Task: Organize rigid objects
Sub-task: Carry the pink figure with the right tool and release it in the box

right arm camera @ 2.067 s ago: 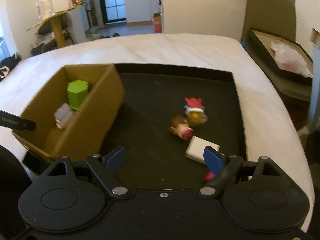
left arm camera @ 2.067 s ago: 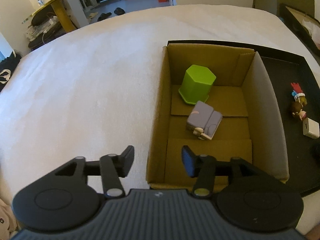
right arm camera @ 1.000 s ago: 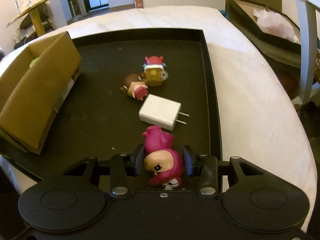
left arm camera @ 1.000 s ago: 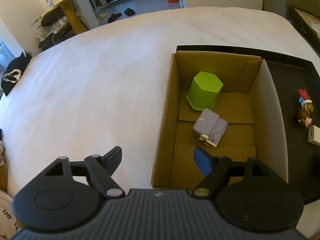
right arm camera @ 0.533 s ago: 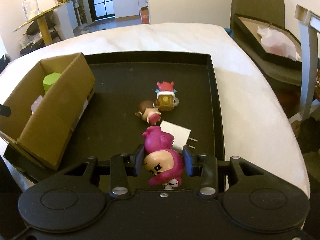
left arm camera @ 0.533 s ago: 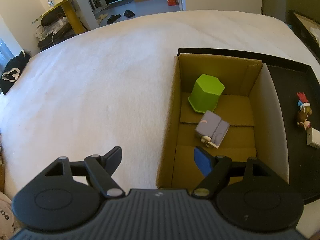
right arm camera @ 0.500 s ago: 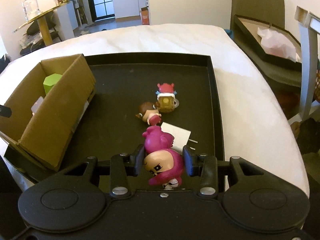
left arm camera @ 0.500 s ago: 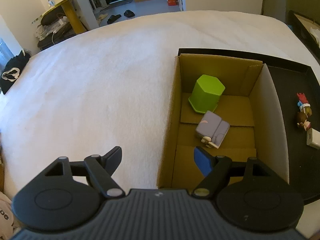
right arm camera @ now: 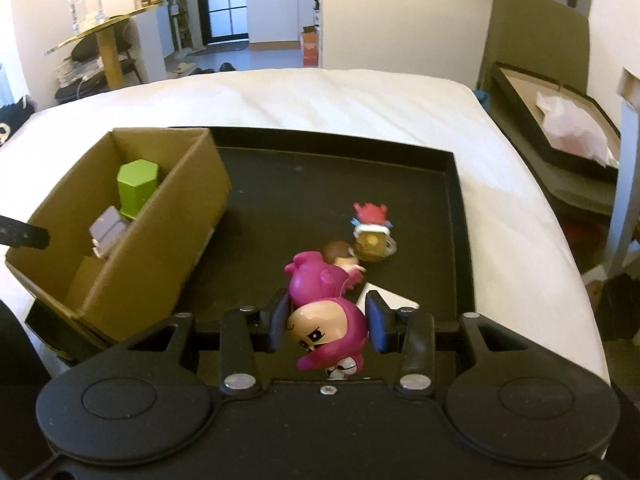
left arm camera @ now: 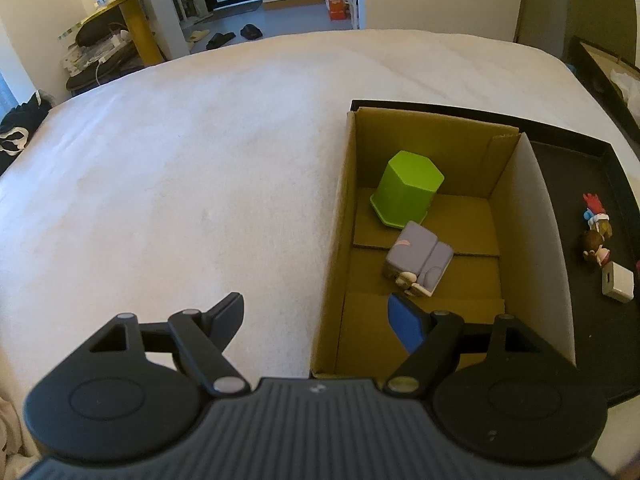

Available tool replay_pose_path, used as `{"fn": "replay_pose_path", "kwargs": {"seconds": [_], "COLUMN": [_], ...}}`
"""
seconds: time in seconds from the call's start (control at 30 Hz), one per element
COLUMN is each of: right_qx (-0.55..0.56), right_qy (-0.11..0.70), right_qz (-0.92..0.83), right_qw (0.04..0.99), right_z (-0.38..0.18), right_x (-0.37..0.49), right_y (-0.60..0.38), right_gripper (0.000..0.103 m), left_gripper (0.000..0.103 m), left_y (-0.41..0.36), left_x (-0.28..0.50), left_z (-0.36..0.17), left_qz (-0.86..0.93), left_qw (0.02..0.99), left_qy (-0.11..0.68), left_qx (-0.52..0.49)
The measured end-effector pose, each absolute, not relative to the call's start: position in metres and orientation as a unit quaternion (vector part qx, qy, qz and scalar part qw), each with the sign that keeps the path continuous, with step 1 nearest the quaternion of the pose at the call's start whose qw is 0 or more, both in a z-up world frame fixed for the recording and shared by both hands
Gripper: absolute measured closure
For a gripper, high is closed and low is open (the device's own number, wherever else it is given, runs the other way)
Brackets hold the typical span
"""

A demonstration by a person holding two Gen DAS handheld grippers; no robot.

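My right gripper [right arm camera: 327,326] is shut on a pink toy figure [right arm camera: 325,320] and holds it above the black tray [right arm camera: 452,216]. On the tray lie a red-haired figurine [right arm camera: 371,231], a brown-haired figurine [right arm camera: 340,254] and a white charger [right arm camera: 386,298], partly hidden behind the pink figure. The cardboard box [right arm camera: 168,248] stands at the tray's left end and holds a green hexagonal cup [left arm camera: 406,188] and a grey-lilac toy [left arm camera: 418,258]. My left gripper [left arm camera: 316,320] is open and empty, straddling the box's near left wall [left arm camera: 334,264].
The tray and box sit on a white cloth-covered surface [left arm camera: 180,184]. A second black tray with crumpled paper [right arm camera: 568,128] stands off to the right. A yellow side table [left arm camera: 132,20] and room clutter lie at the back left.
My right gripper closed on the pink figure and has lifted it higher and back, so the box now shows more fully. The left gripper opened wider earlier and has barely moved since.
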State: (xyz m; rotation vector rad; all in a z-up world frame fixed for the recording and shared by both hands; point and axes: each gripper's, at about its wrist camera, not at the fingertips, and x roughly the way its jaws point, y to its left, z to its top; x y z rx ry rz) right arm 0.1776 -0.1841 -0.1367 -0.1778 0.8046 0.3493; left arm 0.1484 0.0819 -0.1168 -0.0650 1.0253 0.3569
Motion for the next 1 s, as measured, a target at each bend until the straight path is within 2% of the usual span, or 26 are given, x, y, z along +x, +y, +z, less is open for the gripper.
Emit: {"fn": "replay_pose_path", "kwargs": {"seconds": [0.43,0.63,0.9,1.0], "right_qx": [-0.115,-0.12,-0.134,-0.138], "right_qy": [0.37,0.365,0.357,0.357], "right_qz": [0.195,0.208,0.231,0.235], "right_qw": [0.901,0.9,0.895,0.893], "right_z": [-0.118,-0.113,-0.109,-0.109], "right_x": [0.177,0.178,0.173,0.174], "right_y": [-0.133,-0.113,-0.085,-0.076], "right_gripper": [0.063,0.063,0.063,0.063], "left_gripper": [0.026,0.03,0.052,0.064], "left_y": [0.094,0.096,0.1,0.101], "left_x": [0.145,0.145,0.145,0.144], "left_z": [-0.122,-0.124,-0.128,-0.129], "left_qz": [0.167,0.154,0.142,0.141], "left_qw": [0.861,0.866,0.867,0.868], "left_qy": [0.476,0.47,0.469,0.467], "left_qx": [-0.065,-0.073,-0.088,-0.093]}}
